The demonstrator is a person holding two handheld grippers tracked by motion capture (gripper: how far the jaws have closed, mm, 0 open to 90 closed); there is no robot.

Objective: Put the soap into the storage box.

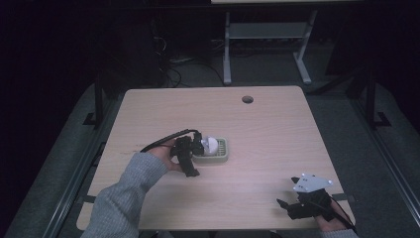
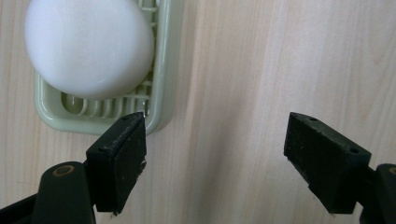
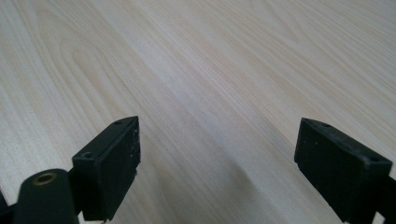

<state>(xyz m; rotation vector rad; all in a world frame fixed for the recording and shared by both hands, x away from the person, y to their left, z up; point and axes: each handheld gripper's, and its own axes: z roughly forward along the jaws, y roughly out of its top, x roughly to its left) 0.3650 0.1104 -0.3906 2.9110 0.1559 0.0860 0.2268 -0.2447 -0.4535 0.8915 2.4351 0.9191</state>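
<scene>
On the pale wood table (image 1: 267, 129) (dark room), both hand-held grippers gape, left (image 2: 215, 154) beside soap dish (image 2: 161, 70).

Soap dish (image 2: 161, 84) cropped at top edge

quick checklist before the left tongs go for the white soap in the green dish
1. Left tongs open: ok.
2. Nothing held between them: ok, bare table.
3. Centred on white soap: not ok, soap sits off to one side of the gap.
4. Soap seated in green dish: ok.
5. Right tongs open, away from the dish: ok.
6. Gap wide enough for the soap: cannot tell.
</scene>
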